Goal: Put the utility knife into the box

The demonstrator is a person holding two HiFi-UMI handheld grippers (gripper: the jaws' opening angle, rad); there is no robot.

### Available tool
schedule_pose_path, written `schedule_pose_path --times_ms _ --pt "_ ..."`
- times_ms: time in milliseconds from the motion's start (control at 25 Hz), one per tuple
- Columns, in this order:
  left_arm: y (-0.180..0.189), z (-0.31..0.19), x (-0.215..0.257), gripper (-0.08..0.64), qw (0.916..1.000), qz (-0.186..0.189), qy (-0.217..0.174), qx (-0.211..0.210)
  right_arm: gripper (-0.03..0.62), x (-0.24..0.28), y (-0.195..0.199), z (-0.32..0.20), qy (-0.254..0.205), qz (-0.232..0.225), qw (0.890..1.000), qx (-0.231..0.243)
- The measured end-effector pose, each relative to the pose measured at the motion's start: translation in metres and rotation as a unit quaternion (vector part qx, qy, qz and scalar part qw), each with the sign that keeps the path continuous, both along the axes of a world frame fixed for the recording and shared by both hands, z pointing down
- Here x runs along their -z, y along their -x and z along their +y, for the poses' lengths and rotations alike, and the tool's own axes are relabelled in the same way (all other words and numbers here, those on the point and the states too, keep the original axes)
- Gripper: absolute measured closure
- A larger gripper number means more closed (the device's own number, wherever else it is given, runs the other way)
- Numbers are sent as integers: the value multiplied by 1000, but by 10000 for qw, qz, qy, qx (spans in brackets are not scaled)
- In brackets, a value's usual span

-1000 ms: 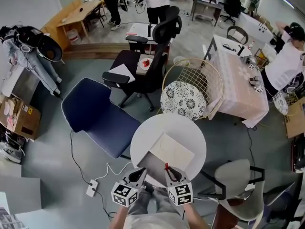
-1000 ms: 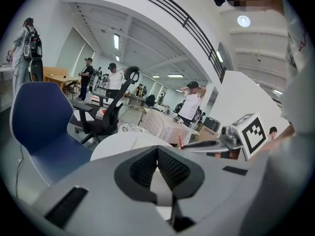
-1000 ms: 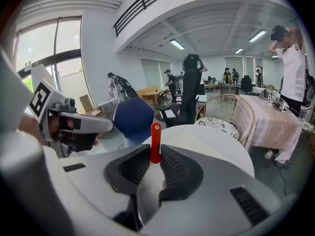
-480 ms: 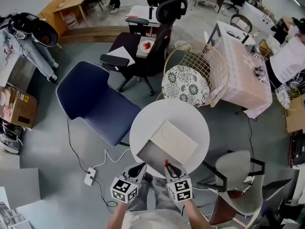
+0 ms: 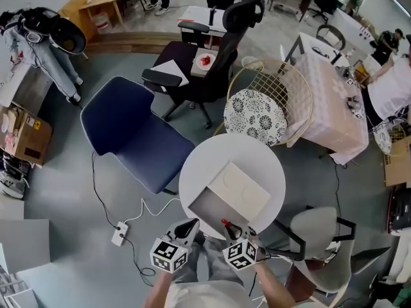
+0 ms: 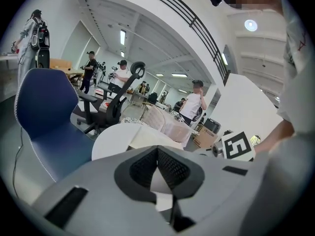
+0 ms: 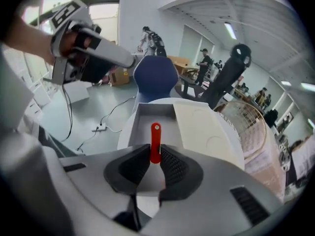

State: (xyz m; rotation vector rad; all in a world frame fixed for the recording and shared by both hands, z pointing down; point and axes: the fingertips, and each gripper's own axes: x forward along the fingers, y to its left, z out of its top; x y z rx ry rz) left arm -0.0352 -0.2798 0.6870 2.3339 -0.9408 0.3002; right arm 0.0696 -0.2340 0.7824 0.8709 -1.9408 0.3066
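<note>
Right gripper (image 7: 155,156) barely shifted, gripping utility knife (image 7: 155,137) (red)

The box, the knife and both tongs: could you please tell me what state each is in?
Box: open, nothing visible inside.
Lid: folded back beside the opening.
Knife: clamped in the right tongs, not yet in the box.
Right tongs: shut on the knife.
Left tongs: shut, empty.

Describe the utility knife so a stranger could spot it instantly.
Find the round white table with an open grey box on it. At the box's near edge, the right gripper pinches the utility knife: a slim red strip, the only red thing there.
</note>
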Motion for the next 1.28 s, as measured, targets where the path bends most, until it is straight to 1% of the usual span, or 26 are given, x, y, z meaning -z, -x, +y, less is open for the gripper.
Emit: schedule_pose_path --times_ms 120,280,440,560,920,1080,1280 --pt "5 4 -2 548 10000 28 32 75 520 -10 3 8 72 329 9984 456" --pt "9 7 -4 548 9999 72 48 147 520 -21 7 6 268 414 9968 622" --pt "17 7 -4 548 9997 80 83 233 520 -33 15 -8 484 475 9955 657" --pt "22 7 -4 548 9995 85 79 294 520 -48 18 -15 735 621 9933 641" --pt "30 5 -5 548 9991 92 107 408 520 -89 20 -20 1660 981 9802 446" --pt "31 6 -6 548 9990 90 102 414 520 -95 19 -21 1779 1140 9762 489" --pt "31 4 -5 548 9991 83 102 406 517 -96 21 -22 1934 1132 9733 504"
